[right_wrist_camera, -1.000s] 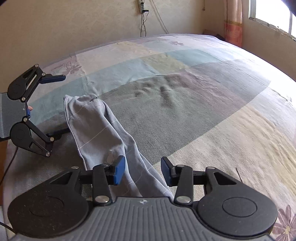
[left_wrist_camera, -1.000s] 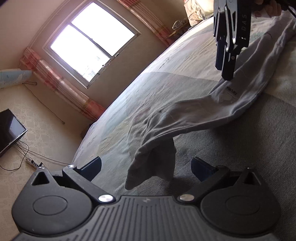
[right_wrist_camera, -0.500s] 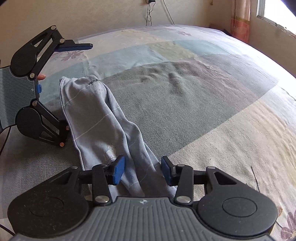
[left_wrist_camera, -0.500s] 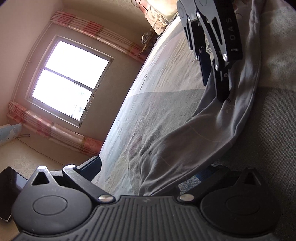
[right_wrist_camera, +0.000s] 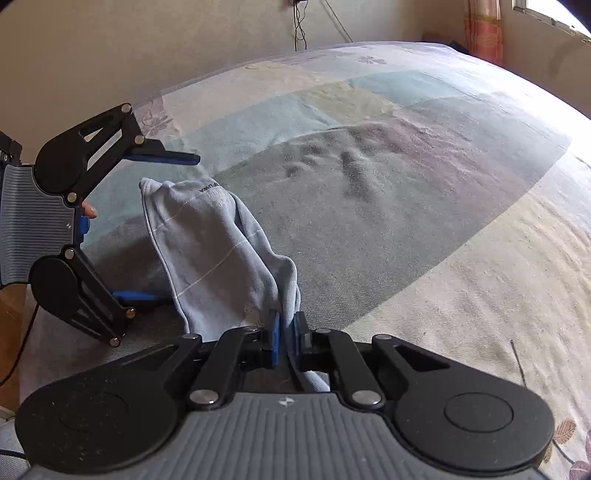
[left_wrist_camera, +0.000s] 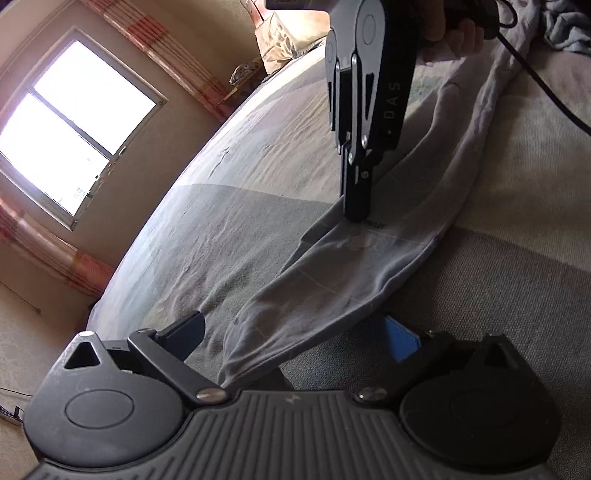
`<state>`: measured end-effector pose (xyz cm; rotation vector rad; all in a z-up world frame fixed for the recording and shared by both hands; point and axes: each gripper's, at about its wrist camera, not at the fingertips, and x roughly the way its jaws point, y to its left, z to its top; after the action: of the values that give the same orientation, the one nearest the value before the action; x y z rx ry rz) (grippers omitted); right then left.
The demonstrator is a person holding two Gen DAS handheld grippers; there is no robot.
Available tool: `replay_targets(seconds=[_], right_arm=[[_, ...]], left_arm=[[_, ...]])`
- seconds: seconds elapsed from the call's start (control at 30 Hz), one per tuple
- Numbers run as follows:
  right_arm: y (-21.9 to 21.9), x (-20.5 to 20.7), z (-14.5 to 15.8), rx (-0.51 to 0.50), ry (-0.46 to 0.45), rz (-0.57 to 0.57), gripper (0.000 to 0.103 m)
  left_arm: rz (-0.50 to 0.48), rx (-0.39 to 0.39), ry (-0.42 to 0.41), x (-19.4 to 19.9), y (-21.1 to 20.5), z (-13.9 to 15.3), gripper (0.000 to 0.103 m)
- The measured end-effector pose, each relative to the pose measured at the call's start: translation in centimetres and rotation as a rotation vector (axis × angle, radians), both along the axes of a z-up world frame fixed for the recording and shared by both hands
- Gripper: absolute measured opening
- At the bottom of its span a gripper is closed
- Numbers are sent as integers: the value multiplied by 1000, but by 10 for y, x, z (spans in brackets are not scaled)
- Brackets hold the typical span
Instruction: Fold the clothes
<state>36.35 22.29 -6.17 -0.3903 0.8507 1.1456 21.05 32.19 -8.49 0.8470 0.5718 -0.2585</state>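
A long pale blue-grey cotton garment lies stretched across the patchwork bedspread in grey, cream and teal. The right claw has its blue-padded fingers pinched narrow on a raised fold of the garment near its middle. The left claw stands wide, one finger on each side of the garment's near end, apart from the cloth. In the left wrist view a hand grips the right claw's handle. A bright window with striped pink curtains sits beyond the bed.
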Motion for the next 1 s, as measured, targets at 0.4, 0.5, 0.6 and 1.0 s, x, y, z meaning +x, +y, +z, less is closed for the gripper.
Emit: replay_targets(seconds=[0.4,0.5,0.6,1.0], right_arm=[[3,39,35,17,-202,-147,14],[-2,42,36,32,-194,-187,24],[-14,31,39,37,-196,-201,36],[-149,-132,57,-16,-162,-273,67]], left_arm=[[165,3,-220,75,38,40,100],[204,11,-181,79,45,35,100],[248,15,-108,66,48,23,100],[154,-116,124,-36,-51,35,101]])
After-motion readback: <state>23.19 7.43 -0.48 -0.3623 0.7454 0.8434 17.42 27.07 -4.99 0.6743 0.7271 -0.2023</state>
